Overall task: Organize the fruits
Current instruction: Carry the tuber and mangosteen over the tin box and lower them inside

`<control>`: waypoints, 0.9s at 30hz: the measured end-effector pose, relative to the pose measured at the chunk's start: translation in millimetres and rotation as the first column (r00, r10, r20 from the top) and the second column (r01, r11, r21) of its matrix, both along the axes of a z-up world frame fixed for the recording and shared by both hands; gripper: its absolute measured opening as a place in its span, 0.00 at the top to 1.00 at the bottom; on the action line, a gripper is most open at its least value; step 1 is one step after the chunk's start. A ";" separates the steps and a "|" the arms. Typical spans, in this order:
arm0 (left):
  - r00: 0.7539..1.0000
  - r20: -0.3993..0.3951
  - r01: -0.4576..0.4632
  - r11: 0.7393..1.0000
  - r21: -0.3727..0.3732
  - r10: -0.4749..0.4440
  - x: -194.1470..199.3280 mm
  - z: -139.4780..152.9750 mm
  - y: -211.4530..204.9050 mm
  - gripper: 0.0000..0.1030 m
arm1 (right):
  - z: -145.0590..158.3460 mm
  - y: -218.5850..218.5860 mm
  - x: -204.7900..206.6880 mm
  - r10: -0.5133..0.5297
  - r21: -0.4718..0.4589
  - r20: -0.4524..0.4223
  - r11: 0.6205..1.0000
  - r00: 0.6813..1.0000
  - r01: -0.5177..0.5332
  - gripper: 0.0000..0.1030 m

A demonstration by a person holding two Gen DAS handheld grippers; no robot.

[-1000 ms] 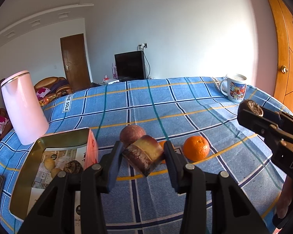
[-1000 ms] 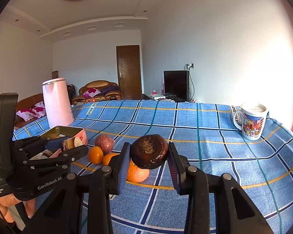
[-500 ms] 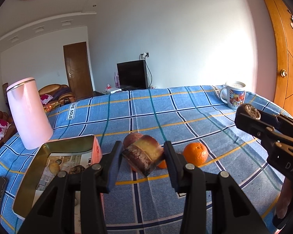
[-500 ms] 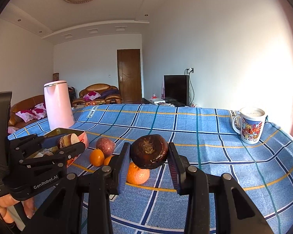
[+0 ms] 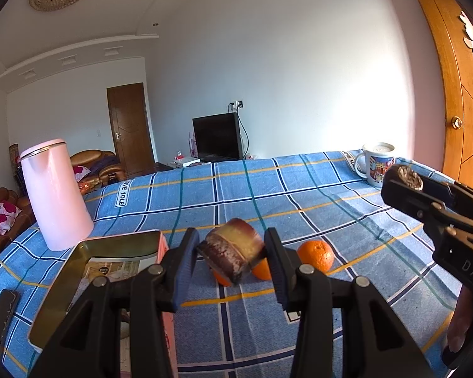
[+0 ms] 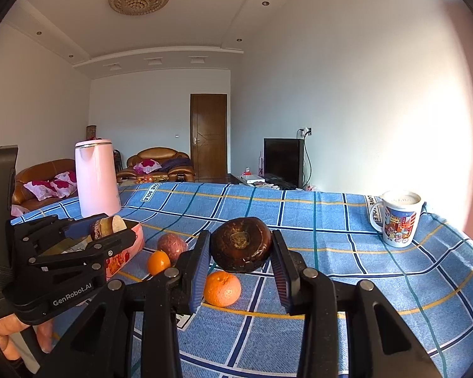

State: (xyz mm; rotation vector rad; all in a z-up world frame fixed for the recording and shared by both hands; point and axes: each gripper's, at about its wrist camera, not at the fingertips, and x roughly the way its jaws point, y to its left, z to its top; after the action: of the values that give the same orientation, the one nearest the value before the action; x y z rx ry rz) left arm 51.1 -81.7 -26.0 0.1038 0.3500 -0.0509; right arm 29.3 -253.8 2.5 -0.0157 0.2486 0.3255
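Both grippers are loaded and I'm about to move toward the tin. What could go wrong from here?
1. The left gripper pinches its cut brown piece tilted, so it may twist out.
2. The right gripper holds a round dark fruit by its sides above an orange; a slip would knock it.
3. Both grippers sit close near the tin and could collide.

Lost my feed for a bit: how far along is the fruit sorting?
Done: unclear, the tin shows mostly paper. In hand: left gripper clamps a cut fruit piece; right gripper clamps a dark round fruit. Left: three oranges and a reddish fruit on the cloth.
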 end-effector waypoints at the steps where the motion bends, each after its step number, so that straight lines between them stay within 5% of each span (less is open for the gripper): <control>1: 1.000 0.001 0.000 1.000 0.000 0.000 -0.6 0.2 0.8 0.57 | 0.5 -0.1 -1.6 -0.002 0.000 0.009 1.000 1.000 0.002 0.62; 16: 1.000 -0.003 -0.027 0.999 -0.037 0.027 -7.3 2.0 30.9 0.57 | 6.1 23.4 1.9 0.047 -0.038 -0.003 0.998 0.999 -0.047 0.62; 27: 0.987 -0.047 -0.159 0.984 -0.085 0.155 -4.0 6.8 105.2 0.57 | 24.7 98.3 19.2 0.213 -0.066 -0.034 0.974 0.976 -0.215 0.62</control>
State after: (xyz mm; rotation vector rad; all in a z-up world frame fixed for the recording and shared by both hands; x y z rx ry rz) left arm 47.1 23.5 -19.2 -0.0129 0.3943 0.0876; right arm 48.5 -155.5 27.2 -0.1074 0.2858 0.5324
